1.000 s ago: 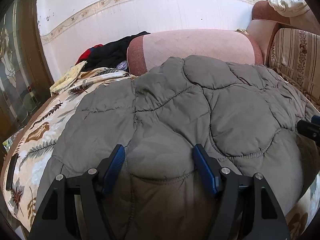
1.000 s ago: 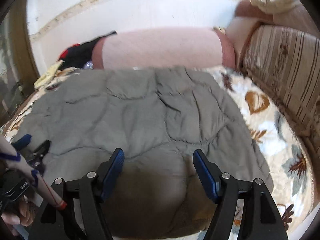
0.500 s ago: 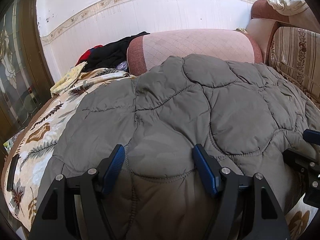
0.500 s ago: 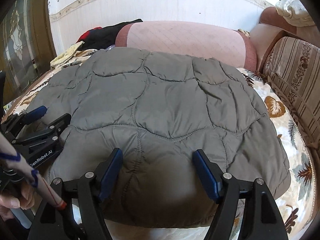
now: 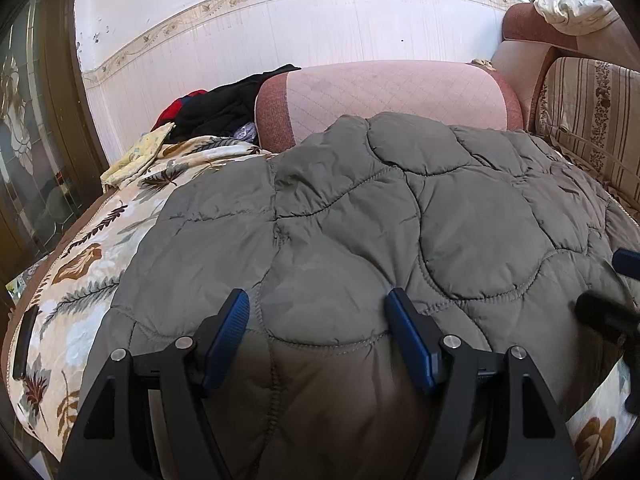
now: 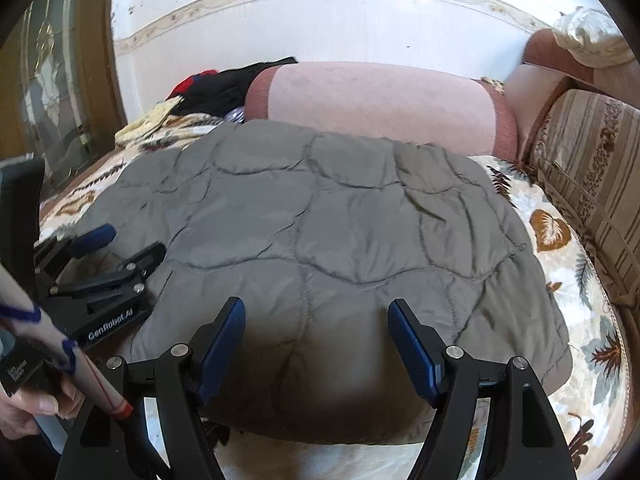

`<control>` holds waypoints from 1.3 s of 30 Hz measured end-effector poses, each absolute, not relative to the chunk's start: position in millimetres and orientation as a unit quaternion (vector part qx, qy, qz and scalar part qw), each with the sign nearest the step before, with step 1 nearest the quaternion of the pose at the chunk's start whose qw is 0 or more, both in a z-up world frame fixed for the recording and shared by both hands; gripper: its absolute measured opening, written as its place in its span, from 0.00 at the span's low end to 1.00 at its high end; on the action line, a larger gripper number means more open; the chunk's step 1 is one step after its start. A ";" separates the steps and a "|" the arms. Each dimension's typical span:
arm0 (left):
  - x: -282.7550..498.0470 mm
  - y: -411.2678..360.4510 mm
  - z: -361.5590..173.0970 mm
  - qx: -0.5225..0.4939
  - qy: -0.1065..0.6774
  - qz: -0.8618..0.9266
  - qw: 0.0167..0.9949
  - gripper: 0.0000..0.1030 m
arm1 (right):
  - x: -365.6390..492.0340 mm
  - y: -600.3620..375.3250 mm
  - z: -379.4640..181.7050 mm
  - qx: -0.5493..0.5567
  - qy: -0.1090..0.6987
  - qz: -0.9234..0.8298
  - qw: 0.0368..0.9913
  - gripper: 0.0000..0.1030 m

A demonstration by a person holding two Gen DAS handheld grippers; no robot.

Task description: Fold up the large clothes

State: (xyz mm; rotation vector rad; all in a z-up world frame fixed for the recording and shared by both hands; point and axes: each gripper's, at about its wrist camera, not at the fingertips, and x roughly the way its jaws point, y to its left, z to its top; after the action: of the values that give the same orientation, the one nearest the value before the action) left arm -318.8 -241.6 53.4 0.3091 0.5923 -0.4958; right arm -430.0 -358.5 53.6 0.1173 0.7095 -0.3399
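A grey quilted jacket (image 5: 360,220) (image 6: 320,220) lies folded flat on a sofa seat under a leaf-print cover (image 5: 88,264) (image 6: 560,240). My left gripper (image 5: 316,304) (image 6: 124,246) hovers open over the jacket's near left part, and only padded fabric shows below its blue pads. My right gripper (image 6: 316,312) (image 5: 610,286) is open too, over the near edge further right, with the fabric bulging beneath it. Neither gripper pinches the cloth.
A pink bolster cushion (image 5: 384,100) lies behind the jacket. Black and red clothes (image 5: 224,108) are piled at the back left beside a yellow cloth (image 5: 136,156). The striped sofa back (image 6: 592,168) runs along the right. A person's hand (image 6: 36,404) holds the left gripper.
The right gripper has shifted sideways and rolled a little, so its view has steadied on the whole jacket. The left gripper and the jacket have stayed put.
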 end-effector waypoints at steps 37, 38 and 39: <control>-419.8 -104.6 150.5 0.077 0.226 -0.208 0.949 1.00 | -549.0 -281.4 133.6 0.066 0.235 -0.219 0.945 0.91; -427.3 -96.4 158.1 0.077 0.216 -0.204 0.952 1.00 | -561.3 -273.0 142.3 0.062 0.222 -0.220 0.948 0.92; -434.3 -88.4 165.0 0.077 0.207 -0.198 0.955 1.00 | -570.7 -266.9 148.7 0.061 0.211 -0.223 0.950 0.95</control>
State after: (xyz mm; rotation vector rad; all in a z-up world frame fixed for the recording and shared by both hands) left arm -434.3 -88.4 165.0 0.1558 0.4197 -0.4020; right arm -570.7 -266.9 148.7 0.1242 0.4287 -0.4526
